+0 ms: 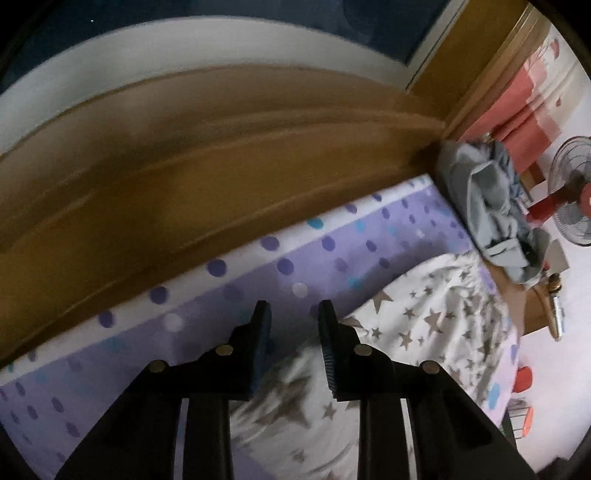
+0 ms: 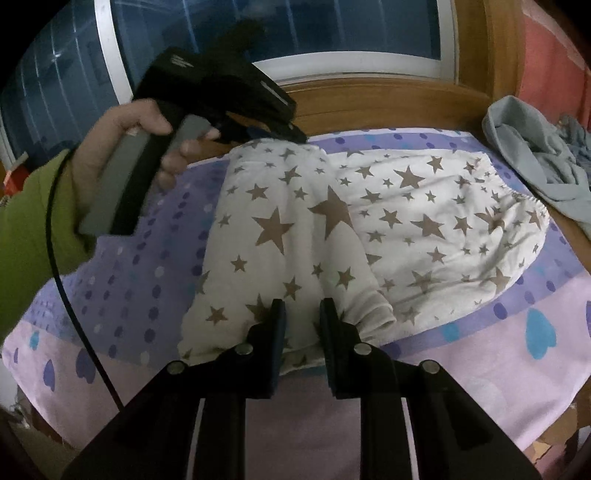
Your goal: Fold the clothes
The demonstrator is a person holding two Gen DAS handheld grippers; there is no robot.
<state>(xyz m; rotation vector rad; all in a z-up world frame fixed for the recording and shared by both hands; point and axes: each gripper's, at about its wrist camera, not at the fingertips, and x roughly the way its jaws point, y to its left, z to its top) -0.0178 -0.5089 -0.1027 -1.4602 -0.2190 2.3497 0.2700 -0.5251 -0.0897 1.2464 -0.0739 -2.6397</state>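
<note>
A white garment with brown stars (image 2: 369, 221) lies spread on the purple dotted bedsheet (image 2: 129, 280), its gathered cuff (image 2: 373, 317) nearest me. My right gripper (image 2: 303, 310) is open over that near edge, with cloth showing in the gap between its fingers. A hand in a green sleeve (image 2: 33, 221) holds my left gripper (image 2: 293, 134) at the garment's far end by the wooden ledge. In the left wrist view the left gripper (image 1: 293, 310) is open above the sheet, with the star garment (image 1: 436, 317) to its right and below it.
A wooden ledge (image 1: 221, 177) runs along the bed's far side under a window (image 2: 258, 29). A heap of grey-blue clothes (image 2: 539, 155) lies at the far right corner (image 1: 491, 206). A fan (image 1: 572, 192) and a red curtain (image 1: 528, 110) stand beyond the bed.
</note>
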